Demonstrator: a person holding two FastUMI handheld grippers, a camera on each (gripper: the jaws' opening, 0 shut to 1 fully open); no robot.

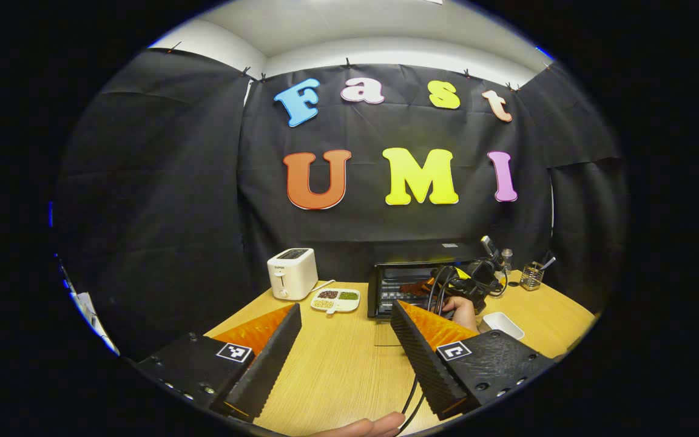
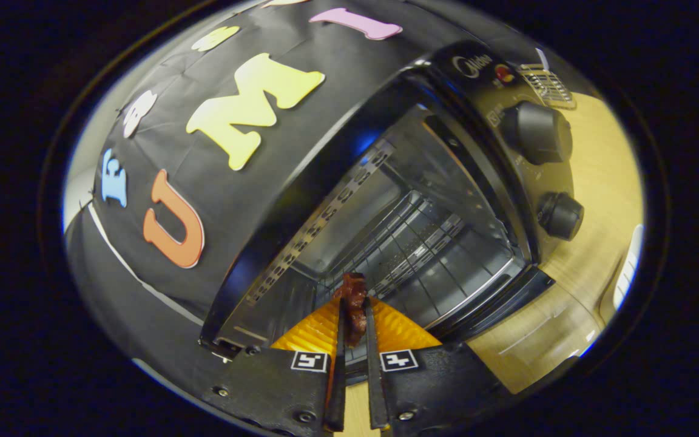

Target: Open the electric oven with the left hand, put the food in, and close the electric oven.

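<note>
Right gripper view: right gripper [image 2: 354,315] is pinching the food [image 2: 354,306] before the open oven [image 2: 386,200].
Left gripper [image 1: 343,346] is hovering spread wide above the table [image 1: 337,376].

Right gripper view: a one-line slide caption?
Gripper holding food at the open oven, just over the rack.

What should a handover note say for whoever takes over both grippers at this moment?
Left gripper: open, holding nothing, over the light wooden table.
Right gripper: shut on the dark reddish-brown piece of food, held at the mouth of the black electric oven.
Done: oven door is open; wire rack inside is bare.
Left: set the food on the rack, release, pull the right gripper out, then close the door with the left.
</note>
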